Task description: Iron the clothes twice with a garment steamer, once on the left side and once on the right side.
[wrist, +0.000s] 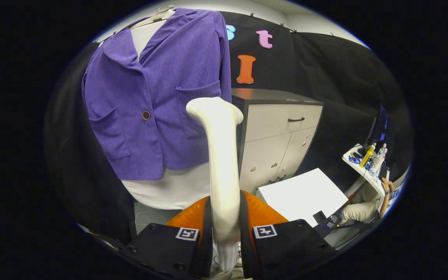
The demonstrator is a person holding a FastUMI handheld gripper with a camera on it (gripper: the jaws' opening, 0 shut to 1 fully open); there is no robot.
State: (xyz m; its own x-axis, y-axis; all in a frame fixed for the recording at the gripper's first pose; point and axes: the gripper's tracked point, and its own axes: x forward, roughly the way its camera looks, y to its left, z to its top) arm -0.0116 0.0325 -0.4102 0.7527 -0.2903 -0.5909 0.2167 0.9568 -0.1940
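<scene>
A purple jacket [158, 101] hangs on a white mannequin torso [173, 188] beyond the fingers, with one dark button at its front. The white garment steamer [220, 155] stands upright between the two fingers, and my gripper [226, 217] is shut on its handle. The steamer's head [213, 109] sits in front of the jacket's lower right part, beside the pocket. Whether the head touches the cloth I cannot tell.
A white cabinet [282, 136] with a dark top and a drawer handle stands to the right of the jacket. A white table [303, 194] lies lower right. Farther right, a small shelf [364, 165] carries bottles, and a seated person [368, 204] is beside it.
</scene>
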